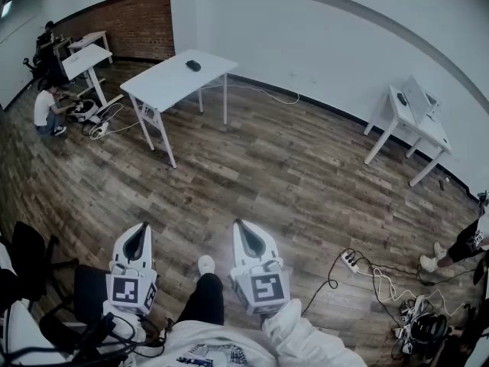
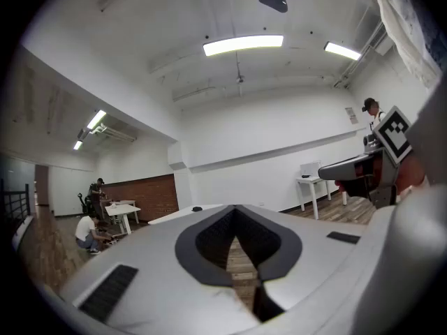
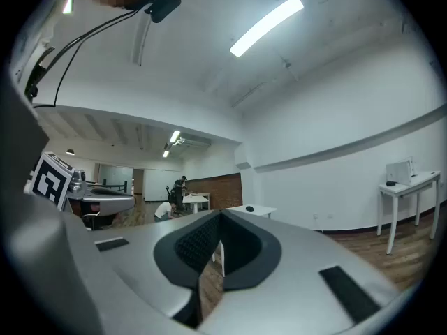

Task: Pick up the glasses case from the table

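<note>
The glasses case (image 1: 193, 65) is a small dark oval lying on a white table (image 1: 172, 82) far across the wooden floor. It is also small in the left gripper view, glasses case (image 2: 198, 209), and in the right gripper view, glasses case (image 3: 249, 209). My left gripper (image 1: 141, 226) and right gripper (image 1: 238, 222) are held side by side low in the head view, level, pointing toward that table from several steps away. Both have their jaws together with nothing between them, as the left gripper (image 2: 236, 206) and right gripper (image 3: 221, 213) views show.
A second white table (image 1: 428, 132) with a laptop stands at the right wall. Desks (image 1: 84, 60) and a crouching person (image 1: 47, 109) are at the back left. A power strip (image 1: 351, 262) and cables lie on the floor right; a black chair (image 1: 30, 254) is at my left.
</note>
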`<state>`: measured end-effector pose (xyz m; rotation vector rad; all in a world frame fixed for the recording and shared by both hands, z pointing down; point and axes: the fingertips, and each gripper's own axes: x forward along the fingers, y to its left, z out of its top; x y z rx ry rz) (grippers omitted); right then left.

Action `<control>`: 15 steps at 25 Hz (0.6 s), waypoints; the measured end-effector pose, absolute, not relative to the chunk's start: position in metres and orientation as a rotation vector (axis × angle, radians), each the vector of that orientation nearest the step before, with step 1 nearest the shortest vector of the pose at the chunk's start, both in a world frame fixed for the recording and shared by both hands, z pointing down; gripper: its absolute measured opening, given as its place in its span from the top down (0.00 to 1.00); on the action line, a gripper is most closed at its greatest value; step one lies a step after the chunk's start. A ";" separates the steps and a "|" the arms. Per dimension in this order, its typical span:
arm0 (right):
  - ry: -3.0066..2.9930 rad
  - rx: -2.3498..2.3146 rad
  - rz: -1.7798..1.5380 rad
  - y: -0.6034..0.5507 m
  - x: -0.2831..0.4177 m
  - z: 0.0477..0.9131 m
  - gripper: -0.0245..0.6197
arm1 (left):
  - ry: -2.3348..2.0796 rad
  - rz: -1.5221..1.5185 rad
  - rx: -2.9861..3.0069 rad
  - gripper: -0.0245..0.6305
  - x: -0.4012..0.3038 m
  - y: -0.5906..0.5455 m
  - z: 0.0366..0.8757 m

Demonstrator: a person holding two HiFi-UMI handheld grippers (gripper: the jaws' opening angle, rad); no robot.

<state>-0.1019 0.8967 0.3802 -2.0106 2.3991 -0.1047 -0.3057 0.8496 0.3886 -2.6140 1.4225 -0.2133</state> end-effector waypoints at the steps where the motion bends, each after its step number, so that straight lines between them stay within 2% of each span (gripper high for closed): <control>1: 2.402 -2.015 -0.105 0.874 -0.100 0.383 0.95 | 1.421 -0.215 -2.616 0.92 -0.303 0.826 0.393; 15: 2.387 -2.040 -0.011 0.534 -0.067 0.354 0.95 | 1.466 -0.187 -2.596 0.92 -0.285 0.475 0.376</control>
